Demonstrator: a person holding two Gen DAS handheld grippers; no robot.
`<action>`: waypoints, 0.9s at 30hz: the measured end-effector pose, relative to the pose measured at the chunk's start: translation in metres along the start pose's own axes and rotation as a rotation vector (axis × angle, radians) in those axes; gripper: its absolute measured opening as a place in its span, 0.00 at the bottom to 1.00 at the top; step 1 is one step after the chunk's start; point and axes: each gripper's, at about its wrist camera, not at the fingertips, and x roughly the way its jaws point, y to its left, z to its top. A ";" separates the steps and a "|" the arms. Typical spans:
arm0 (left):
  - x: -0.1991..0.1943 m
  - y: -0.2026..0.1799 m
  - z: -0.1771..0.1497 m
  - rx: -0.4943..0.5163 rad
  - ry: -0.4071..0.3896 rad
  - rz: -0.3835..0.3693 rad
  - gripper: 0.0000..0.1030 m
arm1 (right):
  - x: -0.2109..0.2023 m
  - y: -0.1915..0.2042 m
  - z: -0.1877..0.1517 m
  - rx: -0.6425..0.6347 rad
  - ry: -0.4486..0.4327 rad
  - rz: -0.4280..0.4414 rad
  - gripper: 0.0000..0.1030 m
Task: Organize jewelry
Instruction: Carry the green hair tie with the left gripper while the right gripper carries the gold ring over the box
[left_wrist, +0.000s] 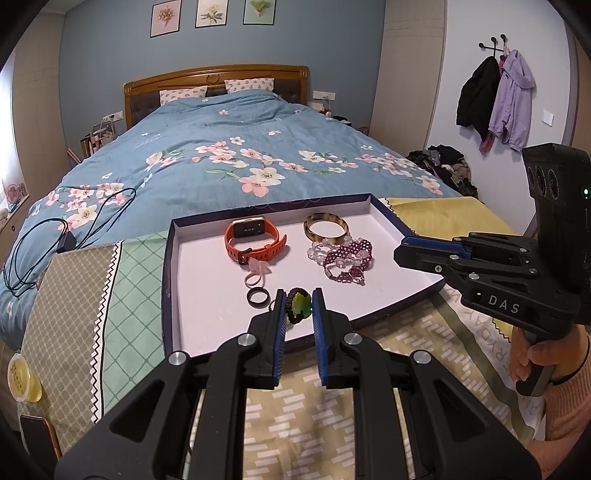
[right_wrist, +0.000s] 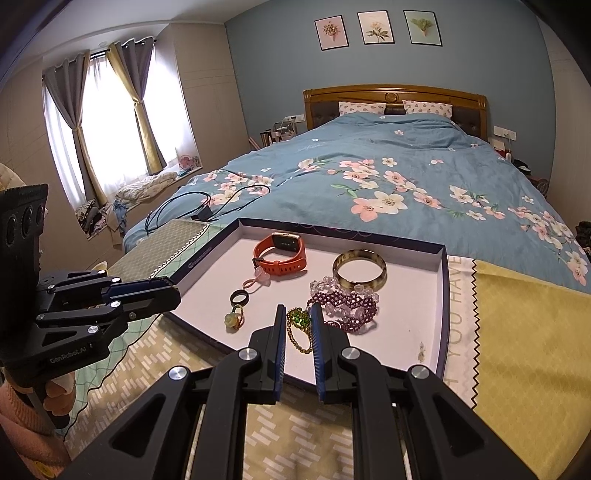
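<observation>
Jewelry sits in a shallow rectangular tray (left_wrist: 173, 280) with dark blue walls and a matte white floor, resting on patterned cloth at the foot of the bed (left_wrist: 229, 147). From my left wrist view, I read the left gripper (left_wrist: 299, 301) with its ribbed blue pads drawn narrow, nothing pinched between them; the green stone pendant (left_wrist: 300, 305) on its beaded gold chain lies on the tray floor behind the gap. My right gripper (right_wrist: 298, 317) shows the same narrow setting over that pendant, empty as well. Farther back lie an orange rubber-strapped watch (left_wrist: 255, 240) with a rectangular face, a glossy tortoiseshell bangle (left_wrist: 326, 226), and a heap of round purple and clear bead bracelets (left_wrist: 345, 258). A plain black ring (left_wrist: 256, 296) and a small pink looped charm (left_wrist: 256, 274) lie near the left pad. A yellowish flower-shaped ring (right_wrist: 233, 319) lies at the tray's near-left edge in my right view.
</observation>
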 end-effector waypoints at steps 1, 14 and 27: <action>0.001 0.001 0.000 0.000 -0.001 0.002 0.14 | 0.001 0.000 0.001 -0.001 0.001 -0.001 0.11; 0.009 0.007 0.002 -0.013 0.003 0.011 0.14 | 0.010 -0.005 0.005 0.001 0.009 -0.011 0.11; 0.017 0.010 0.006 -0.010 0.005 0.021 0.14 | 0.017 -0.005 0.009 -0.012 0.019 -0.024 0.11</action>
